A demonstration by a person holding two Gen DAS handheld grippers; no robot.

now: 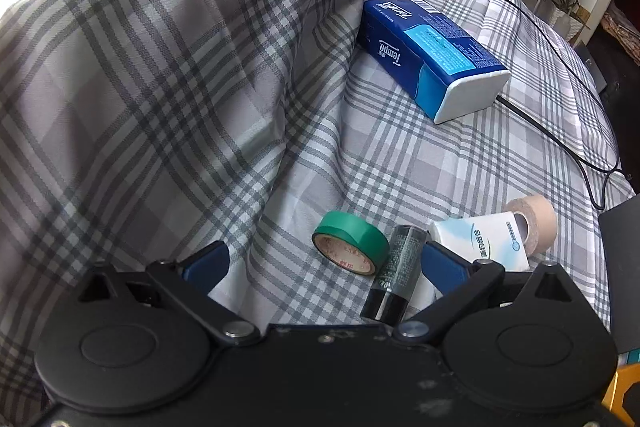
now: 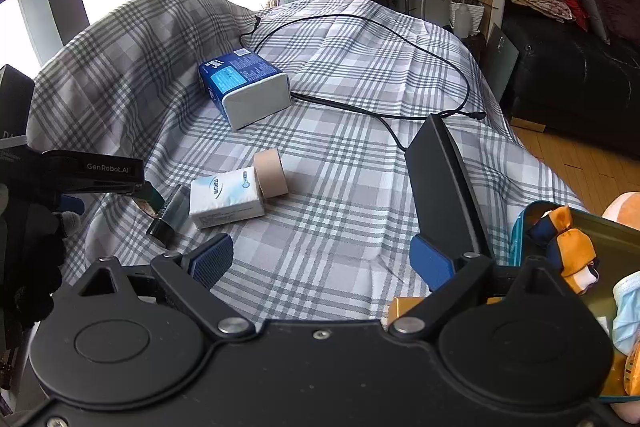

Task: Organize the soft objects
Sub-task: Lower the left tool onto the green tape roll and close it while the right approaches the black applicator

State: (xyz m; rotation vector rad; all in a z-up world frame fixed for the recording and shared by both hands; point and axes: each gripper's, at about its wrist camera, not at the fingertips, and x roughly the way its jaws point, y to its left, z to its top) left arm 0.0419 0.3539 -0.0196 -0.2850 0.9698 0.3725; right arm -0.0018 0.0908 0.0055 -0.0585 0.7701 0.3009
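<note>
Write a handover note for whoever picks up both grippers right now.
Left gripper: open, low over the green tape roll and dark tube, gripping nothing.
Right gripper: open, empty, over bare plaid cloth.
On the cloth: blue tissue pack, small white tissue pack touching the beige tape roll.
Done: plush toy and face mask are in the bin.
Left: both tissue packs.

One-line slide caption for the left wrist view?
Open left gripper over plaid cloth, near green tape roll, dark tube and blue tissue pack.
</note>
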